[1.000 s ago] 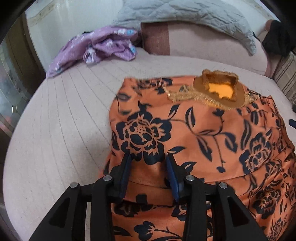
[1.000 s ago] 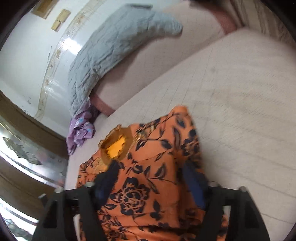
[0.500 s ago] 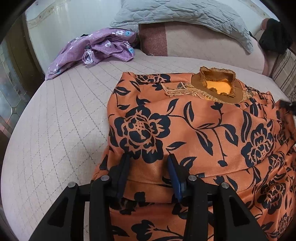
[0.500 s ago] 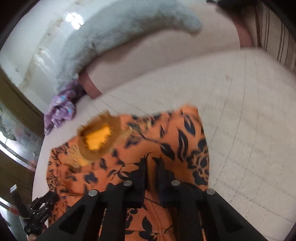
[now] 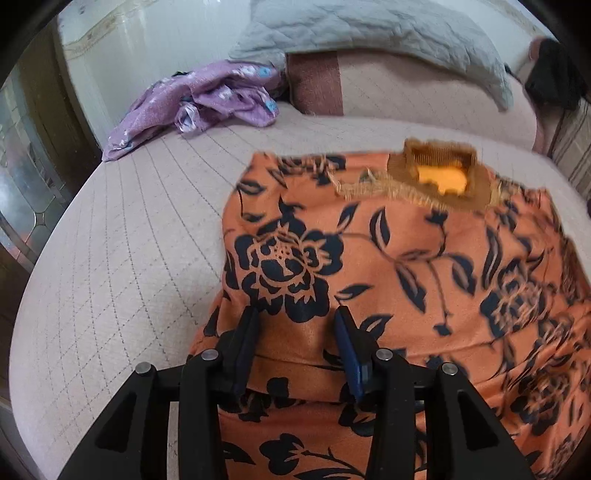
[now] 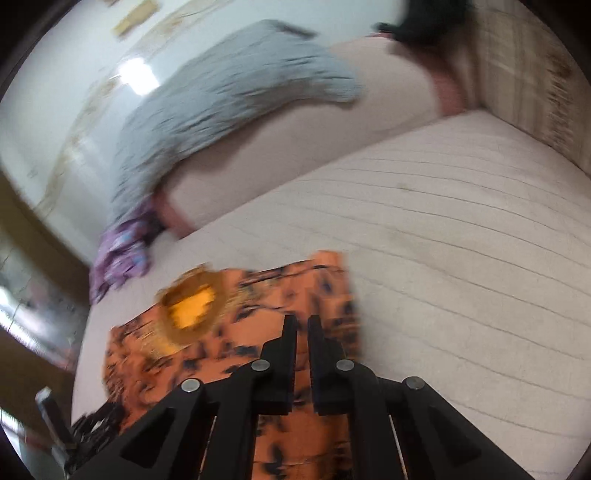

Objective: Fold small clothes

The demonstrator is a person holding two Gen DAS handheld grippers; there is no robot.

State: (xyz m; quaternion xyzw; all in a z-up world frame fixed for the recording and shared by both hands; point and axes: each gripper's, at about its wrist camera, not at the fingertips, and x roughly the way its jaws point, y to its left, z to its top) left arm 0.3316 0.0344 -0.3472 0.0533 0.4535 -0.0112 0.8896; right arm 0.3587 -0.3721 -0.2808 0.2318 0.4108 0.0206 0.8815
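Two tools at work on one orange floral garment (image 5: 406, 258), spread front-up across the middle of the bed (image 5: 129, 258), brown knitted collar (image 5: 439, 177) at the far end. Left tool (image 5: 299, 325) near the lower left edge of the cloth, jaws about half apart with a thick ridge of fabric bunched between the blue pads, apparently pinched there. Right tool (image 6: 302, 325) over the opposite side of the same garment, jaws drawn in to a narrow slit; probably nipping a thin layer of cloth, though too blurred in the right wrist view to say for sure. Very early in the task, by the look of it: no completed fold visible beyond a band turned over near the hem, body laid out wide, sides not yet brought in. Left to do, most likely: lifting both gripped edges, carrying them across toward the collar, flattening, then the crumpled purple garment (image 5: 207, 99) waiting at the bed's far left corner, untouched. Bed cover pale pink, quilted in a faint grid, otherwise bare near the work. Behind it a long pink bolster (image 5: 424, 96) under a grey quilt (image 5: 369, 33), a dark bundle (image 5: 554, 70) at the far right, a pale wall (image 5: 166, 44), dark wood with glass panels (image 5: 33, 166) on the left.
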